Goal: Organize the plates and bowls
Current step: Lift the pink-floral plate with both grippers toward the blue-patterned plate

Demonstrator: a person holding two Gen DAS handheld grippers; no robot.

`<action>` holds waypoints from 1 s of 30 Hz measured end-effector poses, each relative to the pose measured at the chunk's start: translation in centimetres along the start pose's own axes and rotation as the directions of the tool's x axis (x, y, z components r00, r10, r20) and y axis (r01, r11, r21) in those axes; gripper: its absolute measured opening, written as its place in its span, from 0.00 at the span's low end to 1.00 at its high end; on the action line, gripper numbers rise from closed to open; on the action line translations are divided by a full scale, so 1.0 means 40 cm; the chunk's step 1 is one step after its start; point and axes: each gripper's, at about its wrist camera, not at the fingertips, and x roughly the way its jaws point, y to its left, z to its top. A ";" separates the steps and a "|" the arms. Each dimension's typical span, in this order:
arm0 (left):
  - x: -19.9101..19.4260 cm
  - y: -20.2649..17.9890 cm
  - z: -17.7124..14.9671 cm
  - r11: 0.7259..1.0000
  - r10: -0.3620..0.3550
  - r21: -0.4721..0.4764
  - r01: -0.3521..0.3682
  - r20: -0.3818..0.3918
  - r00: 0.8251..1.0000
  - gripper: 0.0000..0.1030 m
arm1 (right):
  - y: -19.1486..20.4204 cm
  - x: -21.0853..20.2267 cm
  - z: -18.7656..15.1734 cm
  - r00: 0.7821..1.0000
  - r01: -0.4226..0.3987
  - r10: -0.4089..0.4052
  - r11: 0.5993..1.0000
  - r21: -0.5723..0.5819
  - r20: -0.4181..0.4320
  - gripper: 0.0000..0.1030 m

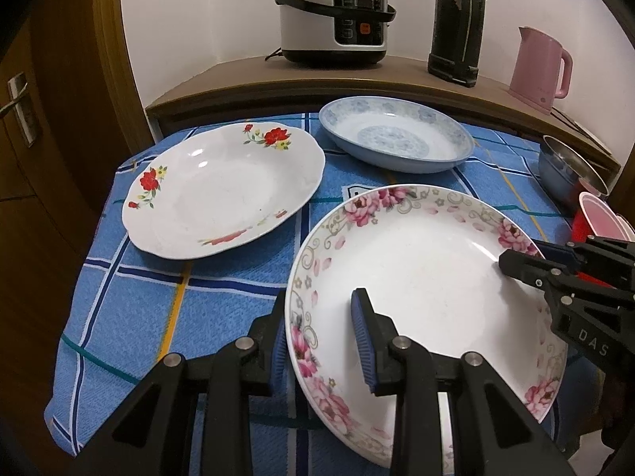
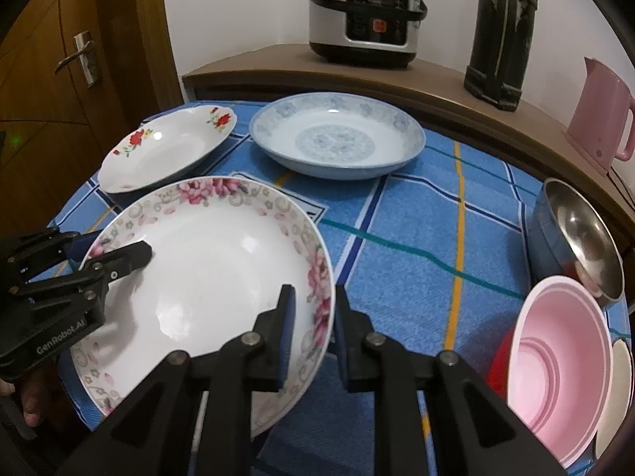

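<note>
A white plate with pink flowers (image 1: 420,277) (image 2: 206,261) sits nearest to me over the blue checked cloth (image 1: 166,301). My left gripper (image 1: 317,341) is shut on its left rim, one finger inside the plate and one outside. My right gripper (image 2: 313,317) is shut on the opposite rim in the same way. Each gripper shows in the other's view: the right gripper (image 1: 516,261) and the left gripper (image 2: 135,256). Farther back lie a white plate with red flowers (image 1: 222,190) (image 2: 166,146) and a pale blue patterned plate (image 1: 397,139) (image 2: 337,135).
At the right stand a steel bowl (image 2: 575,238), a pink bowl (image 2: 563,369) nested in a red one, and a white bowl (image 2: 619,377). Behind, a wooden shelf (image 1: 357,79) carries a rice cooker (image 1: 333,16), black flask (image 1: 456,23) and pink kettle (image 1: 539,67). A door stands left.
</note>
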 end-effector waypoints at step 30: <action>-0.008 -0.001 0.077 1.000 -0.001 0.008 0.001 0.039 0.999 0.32 | -0.027 -0.005 0.058 0.999 0.033 -0.033 0.999 0.004 0.012 0.18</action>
